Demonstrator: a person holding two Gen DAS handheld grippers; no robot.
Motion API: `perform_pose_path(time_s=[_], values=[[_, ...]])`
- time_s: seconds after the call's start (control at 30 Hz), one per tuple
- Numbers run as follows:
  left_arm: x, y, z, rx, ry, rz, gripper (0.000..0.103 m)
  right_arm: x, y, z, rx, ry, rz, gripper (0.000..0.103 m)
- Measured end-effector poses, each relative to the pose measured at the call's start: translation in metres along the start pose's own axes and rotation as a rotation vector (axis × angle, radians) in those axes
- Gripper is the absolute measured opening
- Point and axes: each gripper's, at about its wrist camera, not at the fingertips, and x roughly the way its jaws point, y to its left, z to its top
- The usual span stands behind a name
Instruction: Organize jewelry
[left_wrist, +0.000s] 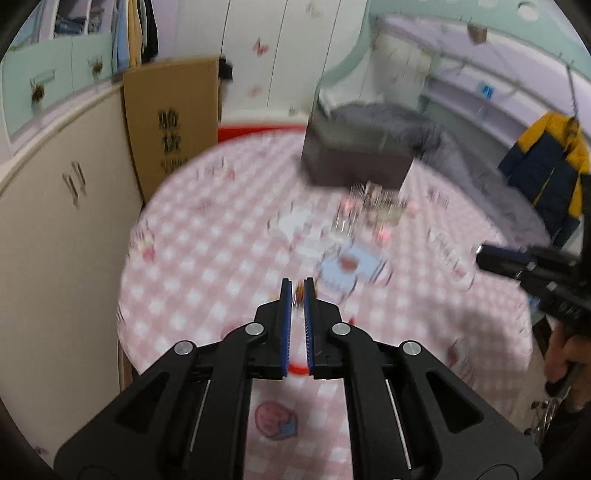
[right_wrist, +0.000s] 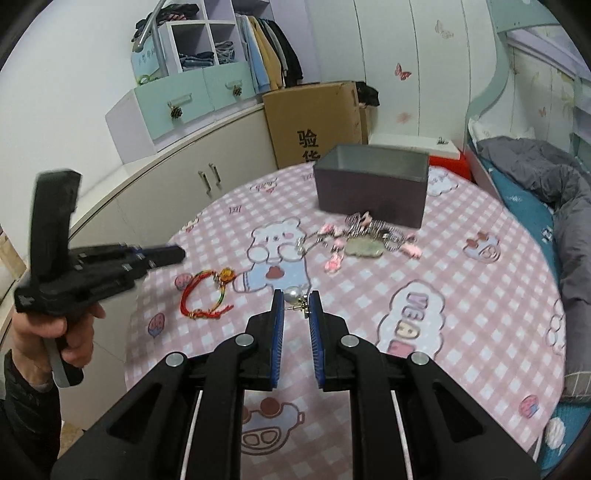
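Observation:
My right gripper (right_wrist: 296, 301) is shut on a pearl earring (right_wrist: 294, 296) with a gold stem, held above the pink checked tablecloth (right_wrist: 461, 302). My left gripper (left_wrist: 298, 291) has its fingers nearly together with something small and reddish between the tips; the view is blurred. In the right wrist view the left gripper (right_wrist: 177, 253) hangs above a red string bracelet (right_wrist: 207, 295) lying on the cloth. An open dark box (right_wrist: 373, 184) stands at the far side, also in the left wrist view (left_wrist: 354, 158). A heap of silver and pink jewelry (right_wrist: 365, 240) lies before it.
A cardboard carton (right_wrist: 314, 118) and cream cabinets (right_wrist: 166, 184) stand behind the table on the left. A bed with a grey duvet (right_wrist: 546, 177) runs along the right. A yellow and navy jacket (left_wrist: 550, 162) hangs at the right in the left wrist view.

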Motion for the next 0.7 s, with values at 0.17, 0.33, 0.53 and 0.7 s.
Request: perform_pose_path(time_s=[0.17,0.33,0.53,0.7], values=[[0.021,-0.001,-0.012,0.034,0.057,0.069,0.007,0.008,0.004,-0.007,0.008,0.019,0.019,0.012],[0.021,0.0,-0.015,0.03,0.045,0.079,0.007,0.007,0.005,-0.01,0.011,0.019,0.02,0.012],[0.02,-0.001,-0.017,0.039,0.023,0.15,0.007,0.006,0.003,-0.012,0.021,0.018,0.023,0.012],[0.013,0.009,-0.021,-0.039,-0.048,0.116,0.001,0.005,0.003,-0.013,0.016,0.018,0.026,0.012]])
